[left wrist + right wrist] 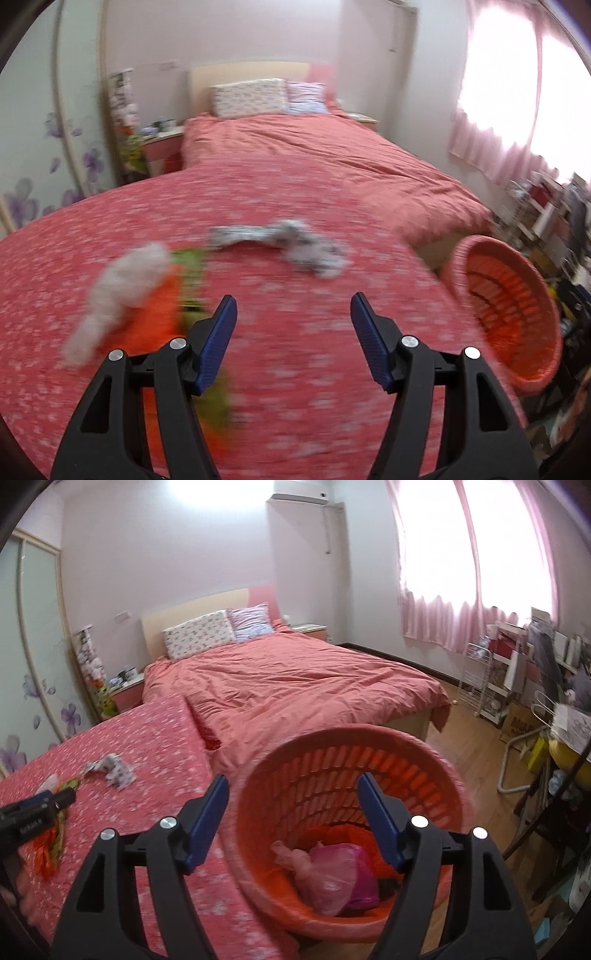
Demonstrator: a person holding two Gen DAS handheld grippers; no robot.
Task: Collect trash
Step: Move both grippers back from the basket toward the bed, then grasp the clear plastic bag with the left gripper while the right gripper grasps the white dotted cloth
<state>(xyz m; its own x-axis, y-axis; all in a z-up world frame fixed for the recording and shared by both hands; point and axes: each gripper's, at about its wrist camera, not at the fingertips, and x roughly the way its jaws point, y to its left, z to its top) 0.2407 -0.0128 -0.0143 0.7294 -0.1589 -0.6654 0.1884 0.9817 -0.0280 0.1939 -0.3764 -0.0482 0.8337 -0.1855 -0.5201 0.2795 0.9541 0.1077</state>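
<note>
My left gripper (293, 314) is open and empty above a table with a red flowered cloth (295, 369). On the cloth lie a crumpled grey-white paper (295, 245), a white tissue wad (122, 284) and an orange-and-green wrapper (173, 306), just left of the left finger. My right gripper (291, 797) is open and empty above the orange trash basket (332, 760), which holds a pink plastic bag (332, 871). The basket also shows at the right of the left wrist view (509, 306). The left gripper's tip (55, 801) shows in the right wrist view over the wrapper (51, 842), near the crumpled paper (110, 770).
A bed with a salmon cover (295, 686) stands behind the table. A wardrobe with flower decals (33, 664) is on the left. Cluttered shelves and a white rack (517, 686) line the right wall under a curtained window. Wooden floor (472, 738) lies right of the basket.
</note>
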